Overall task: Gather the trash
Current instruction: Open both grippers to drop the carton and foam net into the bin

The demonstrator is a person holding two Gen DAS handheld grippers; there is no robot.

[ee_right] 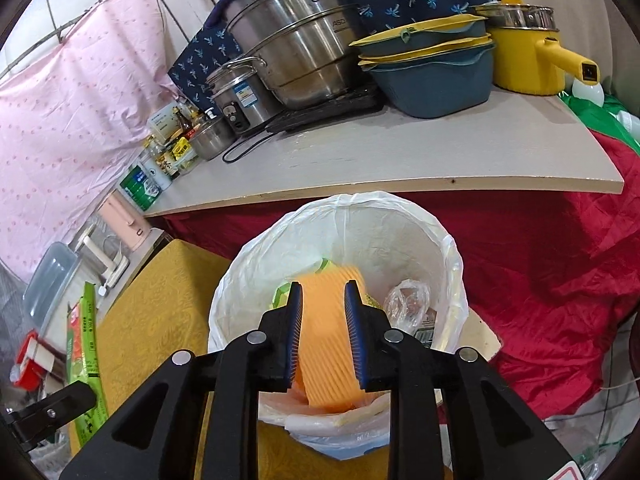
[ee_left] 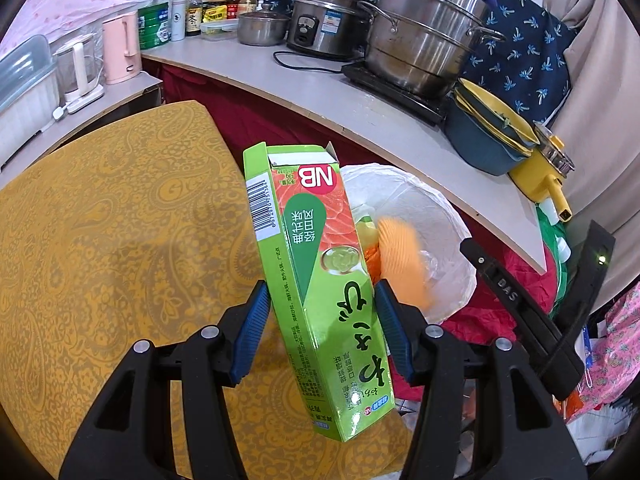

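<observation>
Left gripper point(ee_left: 320, 332) – clamping green carton point(ee_left: 316, 280) | right gripper point(ee_right: 323, 332) – jaws parted around blurred orange ridged item point(ee_right: 326, 344), hovering over lined bin's rim point(ee_right: 448, 240)

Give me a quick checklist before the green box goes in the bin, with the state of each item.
1. Left gripper holds the green box: ok, pads on both sides.
2. Bin open, with its liner: ok.
3. Orange piece clear of the right gripper: cannot tell; it is blurred between the jaws, over the bin.
4. Box over the bin: cannot tell; it looks beside the bin, over the yellow cloth.
5. Room left in the bin: ok, trash sits low.
6. Right gripper out of the box's way: not ok, it hangs over the opening.
</observation>
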